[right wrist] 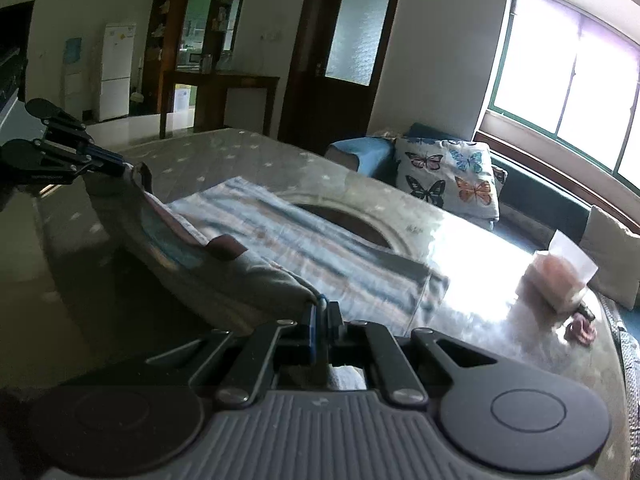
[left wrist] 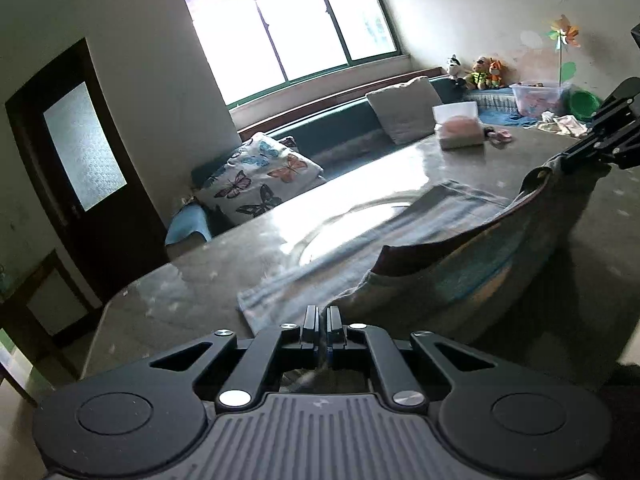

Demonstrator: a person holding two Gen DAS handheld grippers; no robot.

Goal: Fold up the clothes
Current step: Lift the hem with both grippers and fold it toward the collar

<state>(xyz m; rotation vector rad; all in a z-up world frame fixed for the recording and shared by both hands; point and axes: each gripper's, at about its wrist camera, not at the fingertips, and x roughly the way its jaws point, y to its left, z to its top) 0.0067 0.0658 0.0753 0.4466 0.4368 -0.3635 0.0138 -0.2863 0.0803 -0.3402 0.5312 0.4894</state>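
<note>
While no writing reads, both grippers — left gripper (left wrist: pixel 323 322), right gripper (right wrist: pixel 320 316) — pinch the garment (left wrist: pixel 460 264).

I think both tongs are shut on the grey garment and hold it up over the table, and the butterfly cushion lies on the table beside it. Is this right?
Not quite. The butterfly cushion lies on the sofa beyond the table, not on the table; the right wrist view shows it. The rest holds: the left tongs and right tongs are shut on the grey garment, held up over the table.
</note>
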